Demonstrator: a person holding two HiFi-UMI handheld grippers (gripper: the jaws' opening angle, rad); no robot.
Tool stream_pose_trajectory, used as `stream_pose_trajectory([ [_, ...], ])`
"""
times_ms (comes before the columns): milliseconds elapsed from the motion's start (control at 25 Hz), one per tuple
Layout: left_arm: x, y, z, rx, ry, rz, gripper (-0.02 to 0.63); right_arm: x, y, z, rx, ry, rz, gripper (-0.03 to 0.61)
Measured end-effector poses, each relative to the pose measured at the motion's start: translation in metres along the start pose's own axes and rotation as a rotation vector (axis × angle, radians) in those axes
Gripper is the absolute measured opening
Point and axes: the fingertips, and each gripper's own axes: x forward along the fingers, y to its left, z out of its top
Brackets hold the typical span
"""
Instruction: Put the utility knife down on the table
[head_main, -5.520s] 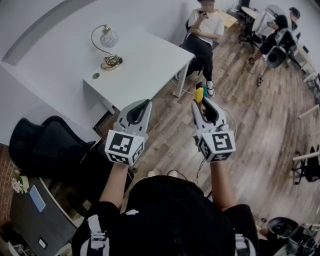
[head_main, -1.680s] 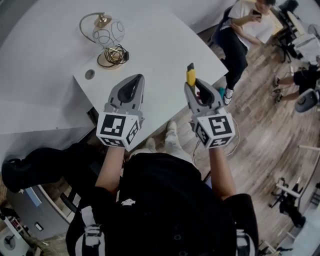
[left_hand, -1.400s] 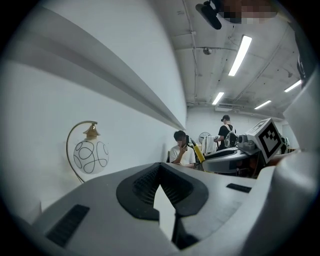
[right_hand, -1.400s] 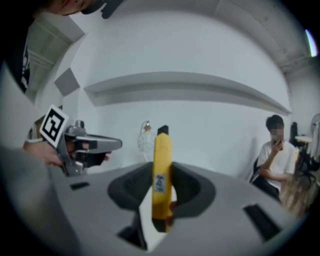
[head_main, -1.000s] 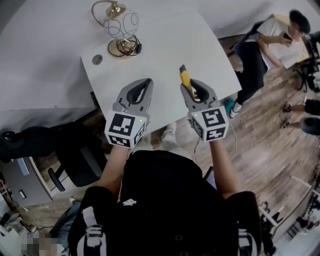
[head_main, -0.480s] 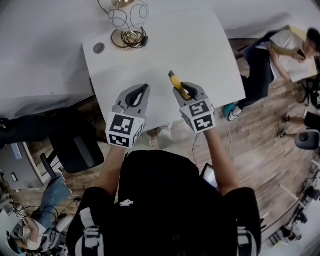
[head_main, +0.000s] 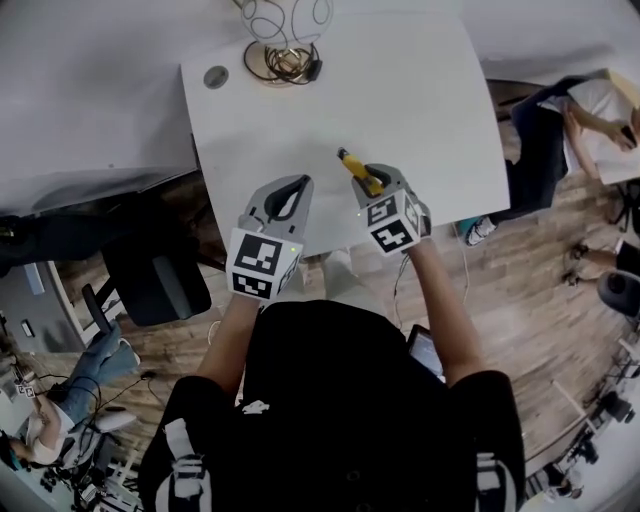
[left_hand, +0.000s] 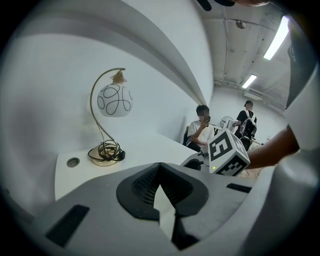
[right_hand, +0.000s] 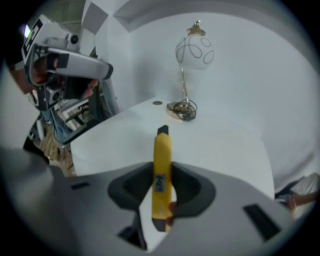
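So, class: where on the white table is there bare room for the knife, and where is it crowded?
The table is bare from the utility knife in the right gripper out to its right and near edges. Crowded only at the far left corner: lamp and round cable hole.

1. Lamp (head_main: 282, 62): gold arched stem, white globe with dark loops, cord coiled on its base.
2. Grommet (head_main: 216, 77) just left of lamp.
3. Black chair (head_main: 155, 285) on wood floor (head_main: 520, 270), left.
4. Seated person (head_main: 545, 150), white top, dark trousers, right.
5. Another person (head_main: 95, 358) in jeans, lower left.
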Motion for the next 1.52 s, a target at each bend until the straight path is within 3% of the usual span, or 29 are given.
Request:
stream_pose_trajectory([
  [440, -0.009, 0.000, -0.017, -0.022, 0.018, 0.007, 0.018, 0.037, 0.008, -0.028, -0.070, 0.142, 0.019, 0.135],
  [1120, -0.016, 0.004, -0.032, -0.037, 0.049, 0.000, 0.019, 0.060, 0.020, -0.053, -0.007, 0.252, 0.045, 0.137],
  [1520, -0.020, 0.002, -0.033, -0.030, 0.046, -0.005, 0.018, 0.060, 0.019, -0.057, 0.067, 0.239, 0.045, 0.140],
])
